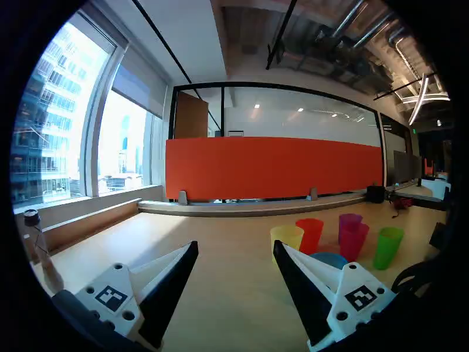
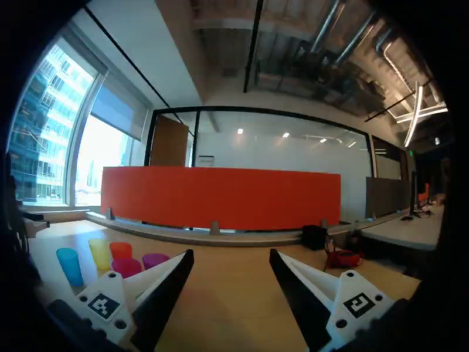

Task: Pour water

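1. Grippers hovering: left gripper (image 1: 234, 243) and right gripper (image 2: 230, 252) are both gaping, holding nothing.
2. Capped bottle (image 1: 40, 249) is standing at table's (image 1: 234, 299) left edge; plastic cups (image 1: 309, 233) are clustering well apart.
3. Grasping bottle mid-body, keeping it upright, looks best.

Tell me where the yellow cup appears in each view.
Left gripper view: the yellow cup is right of centre, left of the red cup.
Right gripper view: it is low on the left, between the blue cup and the red cup.
Shared landmark: the orange partition behind the cups.
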{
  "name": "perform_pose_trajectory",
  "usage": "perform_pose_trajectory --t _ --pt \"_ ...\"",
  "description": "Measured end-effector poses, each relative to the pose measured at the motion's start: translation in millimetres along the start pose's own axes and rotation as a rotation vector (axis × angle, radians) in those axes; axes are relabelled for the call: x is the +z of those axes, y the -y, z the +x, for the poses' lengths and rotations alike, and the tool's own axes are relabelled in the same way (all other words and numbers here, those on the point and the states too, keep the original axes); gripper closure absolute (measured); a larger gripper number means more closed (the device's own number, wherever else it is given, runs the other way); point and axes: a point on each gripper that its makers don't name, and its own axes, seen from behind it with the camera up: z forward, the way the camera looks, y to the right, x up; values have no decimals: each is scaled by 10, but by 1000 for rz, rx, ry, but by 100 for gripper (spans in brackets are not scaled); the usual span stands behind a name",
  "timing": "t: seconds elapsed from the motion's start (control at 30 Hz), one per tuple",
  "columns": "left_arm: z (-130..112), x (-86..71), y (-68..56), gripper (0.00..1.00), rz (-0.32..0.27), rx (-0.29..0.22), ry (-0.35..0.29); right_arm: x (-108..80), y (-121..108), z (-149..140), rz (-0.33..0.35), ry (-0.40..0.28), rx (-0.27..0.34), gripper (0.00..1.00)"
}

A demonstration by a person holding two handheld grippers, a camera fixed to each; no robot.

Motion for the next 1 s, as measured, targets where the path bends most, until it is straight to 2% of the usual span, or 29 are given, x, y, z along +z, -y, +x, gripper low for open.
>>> perform_pose_trajectory --t 0.47,1.0 --pt "2 2 -5 5 0 0 0 49 -158 -294 -16 37 43 0" --pt "6 -3 -8 5 0 0 0 69 -195 -486 -18 91 37 0"
